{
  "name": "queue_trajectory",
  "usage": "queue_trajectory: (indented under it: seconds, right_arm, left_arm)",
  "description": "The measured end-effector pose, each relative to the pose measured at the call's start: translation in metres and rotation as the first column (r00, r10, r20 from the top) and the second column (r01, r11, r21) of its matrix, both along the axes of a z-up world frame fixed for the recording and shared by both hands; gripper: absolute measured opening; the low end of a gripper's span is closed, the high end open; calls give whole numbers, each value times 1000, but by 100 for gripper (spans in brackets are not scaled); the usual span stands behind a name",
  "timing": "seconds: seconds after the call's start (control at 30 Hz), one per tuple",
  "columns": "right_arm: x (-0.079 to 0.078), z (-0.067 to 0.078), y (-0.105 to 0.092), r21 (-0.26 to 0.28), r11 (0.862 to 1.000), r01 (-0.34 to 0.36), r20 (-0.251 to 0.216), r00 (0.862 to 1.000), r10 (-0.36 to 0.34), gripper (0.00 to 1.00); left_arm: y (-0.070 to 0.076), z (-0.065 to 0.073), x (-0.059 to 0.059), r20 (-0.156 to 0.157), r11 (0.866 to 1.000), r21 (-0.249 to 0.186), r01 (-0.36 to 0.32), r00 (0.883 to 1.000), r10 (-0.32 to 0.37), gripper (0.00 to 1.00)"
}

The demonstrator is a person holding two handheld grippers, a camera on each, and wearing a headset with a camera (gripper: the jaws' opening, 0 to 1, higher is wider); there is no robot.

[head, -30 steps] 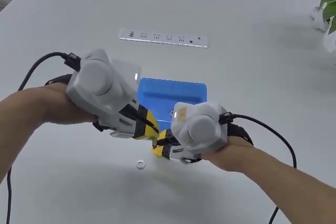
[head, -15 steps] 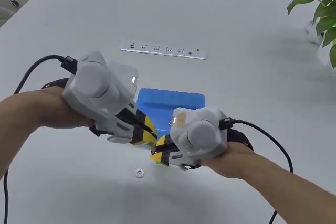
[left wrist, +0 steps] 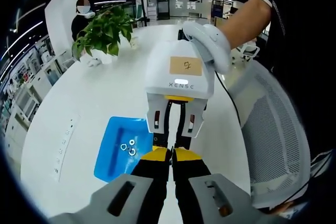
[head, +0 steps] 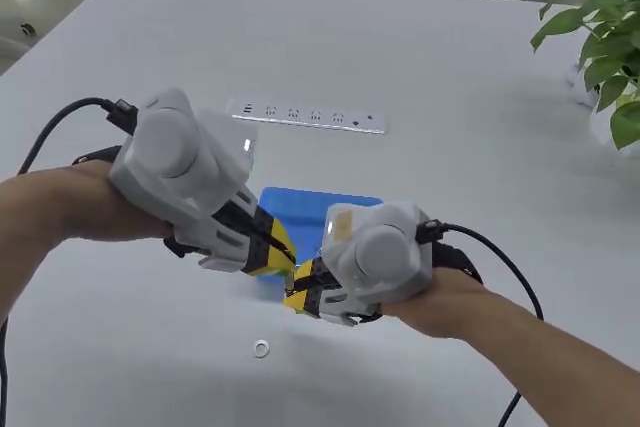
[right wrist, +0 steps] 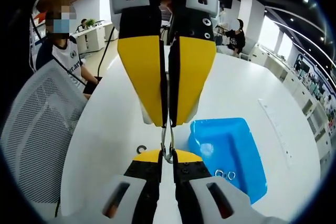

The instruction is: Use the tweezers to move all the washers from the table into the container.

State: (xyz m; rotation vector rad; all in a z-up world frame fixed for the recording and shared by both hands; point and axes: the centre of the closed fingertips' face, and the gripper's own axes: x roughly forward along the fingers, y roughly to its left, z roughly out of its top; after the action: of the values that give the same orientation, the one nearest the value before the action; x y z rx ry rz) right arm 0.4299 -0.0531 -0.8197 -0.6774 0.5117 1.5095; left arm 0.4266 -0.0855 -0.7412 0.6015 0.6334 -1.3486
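Observation:
My two grippers meet tip to tip over the near edge of the blue container [head: 322,204]. Thin metal tweezers [right wrist: 167,132] run between them. The left gripper [head: 284,256] is shut on their upper part, seen head-on in the right gripper view [right wrist: 168,121]. The right gripper [right wrist: 167,157] is shut on their rounded end. One washer [head: 261,348] lies loose on the white table near me, also visible as the washer [right wrist: 142,149] beside the right jaws. A few washers [left wrist: 127,148] rest inside the container [left wrist: 121,145].
A white power strip [head: 305,115] lies beyond the container. A potted plant [head: 600,57] stands at the table's far right. A mesh office chair [right wrist: 37,145] is behind the table edge, and cables trail from both grippers.
The head camera has tilted, so everything sits lower in view. The grippers stay joined at the tweezers near the container; the loose washer has not moved.

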Motion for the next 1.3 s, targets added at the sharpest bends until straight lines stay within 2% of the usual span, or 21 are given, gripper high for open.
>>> queue_trajectory:
  seconds: [0.27,0.6,1.03,1.3]
  right_arm:
    - [11,10,-2,1,1000,7,23,1000,-7,9]
    - [29,19,-1,14,1000,20,41,999,-21,9]
    - [56,12,-1,12,999,34,49,998,-34,9]
    - [68,-2,-2,4,999,38,35,999,-38,9]
  left_arm:
    - [-2,11,8,22,1000,-7,5,1000,-5,5]
    - [-2,19,25,46,1000,-13,6,999,-5,5]
    - [-1,11,50,57,1000,-13,8,998,-7,5]
    - [-1,-2,63,48,1000,-6,8,999,-8,5]
